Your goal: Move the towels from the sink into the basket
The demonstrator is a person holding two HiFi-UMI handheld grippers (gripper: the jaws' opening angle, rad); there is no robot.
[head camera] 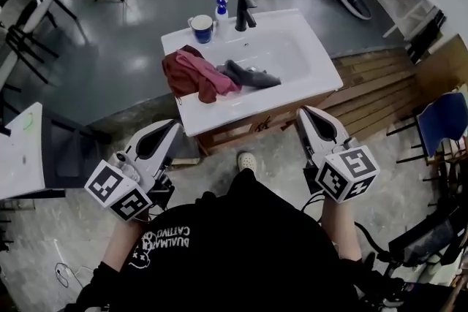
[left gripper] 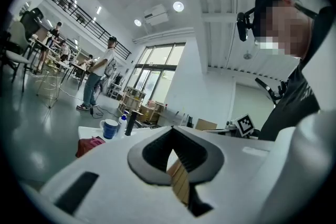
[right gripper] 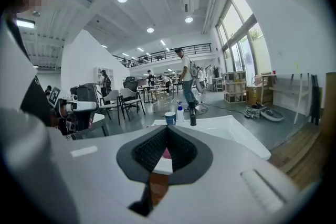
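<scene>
A red towel (head camera: pixel 194 74) hangs over the left rim of the white sink (head camera: pixel 311 66). A dark grey towel (head camera: pixel 252 75) lies in the basin beside it. Both grippers are held low in front of the sink, apart from the towels. My left gripper (head camera: pixel 174 126) points at the sink's front left corner with its jaws together and nothing in them. My right gripper (head camera: pixel 303 113) points at the front right corner, also shut and empty. In the left gripper view the red towel (left gripper: pixel 89 145) shows beyond my left gripper (left gripper: pixel 172 131). A bit of red shows through my right gripper (right gripper: pixel 167 131).
A blue mug (head camera: pixel 202 28), a spray bottle (head camera: pixel 221 9) and a black faucet (head camera: pixel 243 11) stand along the sink's back rim. A white surface (head camera: pixel 22 150) and a dark box (head camera: pixel 73 150) are at the left. A blue chair (head camera: pixel 442 120) stands right. People stand farther off.
</scene>
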